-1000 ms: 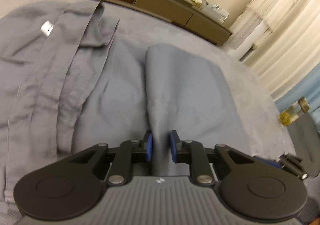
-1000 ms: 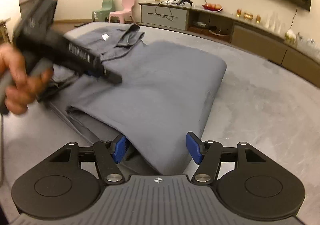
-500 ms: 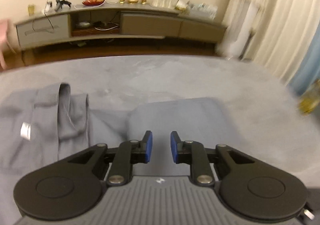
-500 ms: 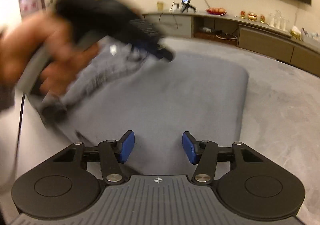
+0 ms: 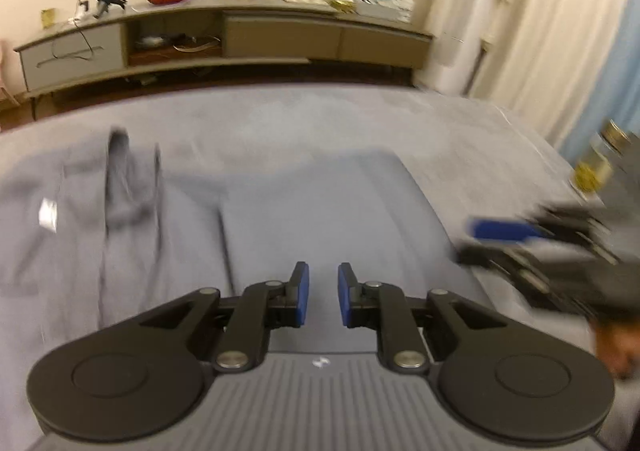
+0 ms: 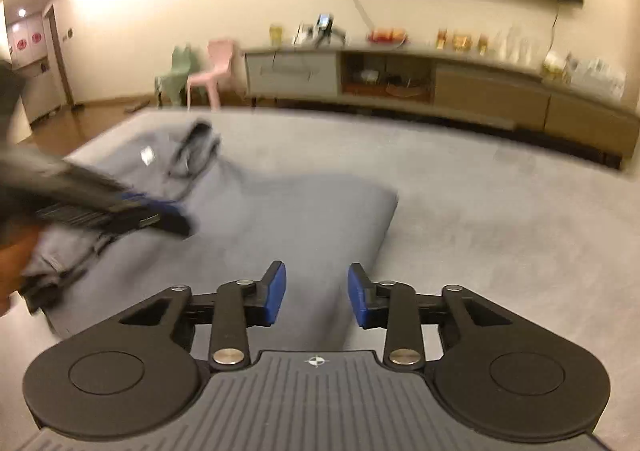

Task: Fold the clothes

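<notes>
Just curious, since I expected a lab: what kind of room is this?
Most likely a home living room: a long low sideboard along the wall, two small plastic chairs, and pale curtains.

- A broad grey bed (image 6: 480,219) carries everything; its soft cover fills the middle of both views.
- A grey garment (image 6: 280,235) lies flat on it, toward nine o'clock from the bed's middle in the right wrist view.
- The garment's folded part (image 5: 320,219) points to twelve o'clock; its collar with a white label (image 5: 48,213) lies at ten o'clock.
</notes>
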`<control>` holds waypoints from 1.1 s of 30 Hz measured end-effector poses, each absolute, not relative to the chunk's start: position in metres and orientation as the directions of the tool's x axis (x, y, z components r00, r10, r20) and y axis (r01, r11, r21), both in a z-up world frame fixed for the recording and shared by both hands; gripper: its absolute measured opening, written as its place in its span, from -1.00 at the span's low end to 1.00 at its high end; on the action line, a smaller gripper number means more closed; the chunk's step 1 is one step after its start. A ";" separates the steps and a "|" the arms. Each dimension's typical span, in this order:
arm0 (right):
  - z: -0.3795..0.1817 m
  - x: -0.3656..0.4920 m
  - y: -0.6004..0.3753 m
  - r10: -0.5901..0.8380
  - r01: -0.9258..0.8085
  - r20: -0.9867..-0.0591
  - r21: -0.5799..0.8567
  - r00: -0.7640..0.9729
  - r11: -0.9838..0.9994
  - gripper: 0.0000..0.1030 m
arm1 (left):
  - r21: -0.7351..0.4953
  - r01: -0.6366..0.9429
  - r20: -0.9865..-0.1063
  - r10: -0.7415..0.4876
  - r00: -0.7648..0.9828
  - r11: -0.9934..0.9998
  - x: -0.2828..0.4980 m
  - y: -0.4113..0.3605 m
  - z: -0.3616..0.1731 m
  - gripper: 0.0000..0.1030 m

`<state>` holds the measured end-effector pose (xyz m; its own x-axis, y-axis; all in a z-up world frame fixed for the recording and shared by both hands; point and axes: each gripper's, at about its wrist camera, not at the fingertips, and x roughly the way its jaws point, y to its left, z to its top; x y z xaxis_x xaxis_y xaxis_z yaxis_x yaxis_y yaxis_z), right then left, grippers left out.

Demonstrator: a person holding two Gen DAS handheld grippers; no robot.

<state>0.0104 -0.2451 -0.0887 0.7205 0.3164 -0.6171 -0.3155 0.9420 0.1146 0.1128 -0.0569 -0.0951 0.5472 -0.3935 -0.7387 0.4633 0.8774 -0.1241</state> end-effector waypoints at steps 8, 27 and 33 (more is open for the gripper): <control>-0.077 -0.030 -0.221 0.300 -0.351 -0.572 0.021 0.764 0.936 -0.32 | -0.128 0.442 -0.751 -0.378 0.541 0.888 0.059 -0.042 -0.116 -0.68; -0.099 -0.070 -0.205 0.228 -0.292 -0.638 0.005 0.736 0.956 -0.79 | -0.050 0.570 -0.761 -0.401 0.510 0.820 0.124 -0.134 -0.049 0.32; -0.090 -0.089 -0.170 0.251 -0.391 -0.539 -0.162 0.804 0.906 -0.92 | 0.102 0.693 -0.868 -0.275 0.412 0.714 0.153 -0.201 -0.085 0.43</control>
